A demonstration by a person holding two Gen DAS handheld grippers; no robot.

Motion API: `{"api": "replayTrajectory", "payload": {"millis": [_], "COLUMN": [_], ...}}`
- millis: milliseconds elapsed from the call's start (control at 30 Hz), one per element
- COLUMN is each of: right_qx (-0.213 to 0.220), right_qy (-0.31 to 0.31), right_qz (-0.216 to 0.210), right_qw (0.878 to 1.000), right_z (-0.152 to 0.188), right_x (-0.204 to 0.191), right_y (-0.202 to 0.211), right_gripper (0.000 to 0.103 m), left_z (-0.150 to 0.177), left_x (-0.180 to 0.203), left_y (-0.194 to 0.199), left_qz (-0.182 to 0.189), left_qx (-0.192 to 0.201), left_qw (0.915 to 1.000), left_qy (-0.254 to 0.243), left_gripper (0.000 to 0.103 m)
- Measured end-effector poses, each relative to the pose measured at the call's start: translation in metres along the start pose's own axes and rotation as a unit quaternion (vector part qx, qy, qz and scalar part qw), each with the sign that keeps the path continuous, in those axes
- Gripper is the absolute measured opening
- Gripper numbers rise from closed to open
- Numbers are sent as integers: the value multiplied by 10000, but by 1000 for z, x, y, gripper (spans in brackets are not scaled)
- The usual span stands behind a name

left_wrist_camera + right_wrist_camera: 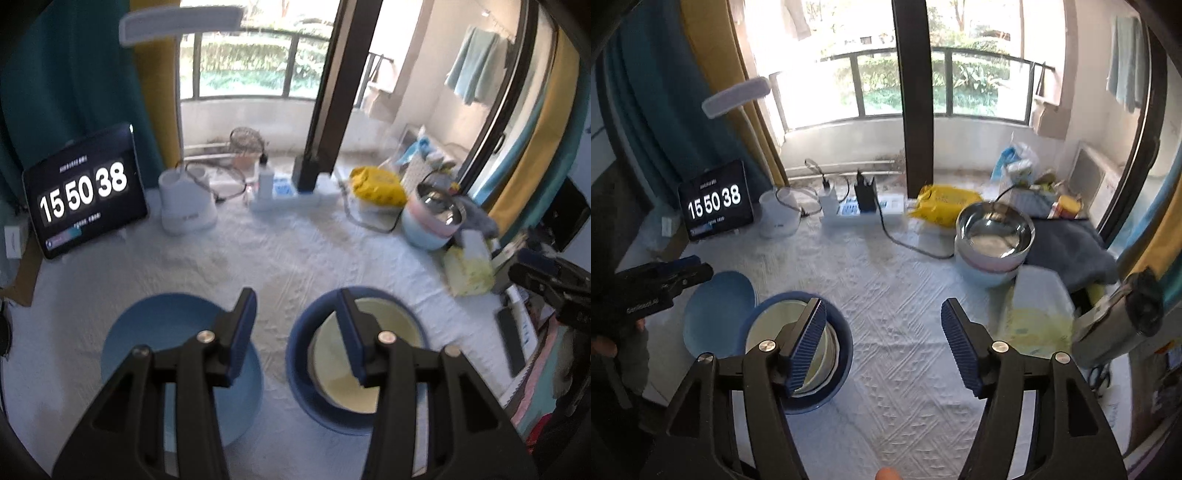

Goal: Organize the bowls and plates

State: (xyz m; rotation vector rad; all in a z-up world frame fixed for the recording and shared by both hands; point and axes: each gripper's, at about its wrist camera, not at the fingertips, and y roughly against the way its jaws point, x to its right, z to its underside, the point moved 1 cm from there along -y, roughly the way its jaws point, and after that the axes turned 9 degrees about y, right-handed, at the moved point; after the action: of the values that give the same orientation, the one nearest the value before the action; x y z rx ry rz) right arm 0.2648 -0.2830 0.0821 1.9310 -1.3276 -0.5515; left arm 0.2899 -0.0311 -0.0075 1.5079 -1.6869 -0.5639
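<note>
We judge the light blue plate (147,332) and the dark blue bowl (306,373), with the cream dish (340,369) nested inside, stiff, smooth and breakable; rims offer the best hold. All sit on the worktop (295,251), side by side. Our left tool (295,332) and right tool (882,343) hover above, tilted downward, jaws apart, holding nothing.

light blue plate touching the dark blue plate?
Apart. The left wrist view shows a strip of white tablecloth between the light blue plate and the dark blue plate.
</note>
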Motion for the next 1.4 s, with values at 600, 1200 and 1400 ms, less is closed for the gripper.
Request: {"api": "replayTrajectory", "payload": {"millis": [600, 1200, 1400], "right_qx": [-634, -749, -689], "right_qy": [-788, -1316, -1552], "right_qz": [-2, -159, -55], "right_qw": [9949, 9883, 9855], "right_z": [73, 91, 92], "right_x": [-21, -36, -38], "right_y": [-78, -96, -98], "right_gripper": [68, 41, 40], "left_z": [36, 50, 51], "left_x": [-18, -8, -8], "left_y": [-74, -98, -98], "left_qz": [-248, -213, -176], "left_qx": [-634, -1052, -1055], "left_qw": [9971, 9852, 9842], "left_qy": [-346, -1337, -1408], "left_gripper": [46, 46, 46]}}
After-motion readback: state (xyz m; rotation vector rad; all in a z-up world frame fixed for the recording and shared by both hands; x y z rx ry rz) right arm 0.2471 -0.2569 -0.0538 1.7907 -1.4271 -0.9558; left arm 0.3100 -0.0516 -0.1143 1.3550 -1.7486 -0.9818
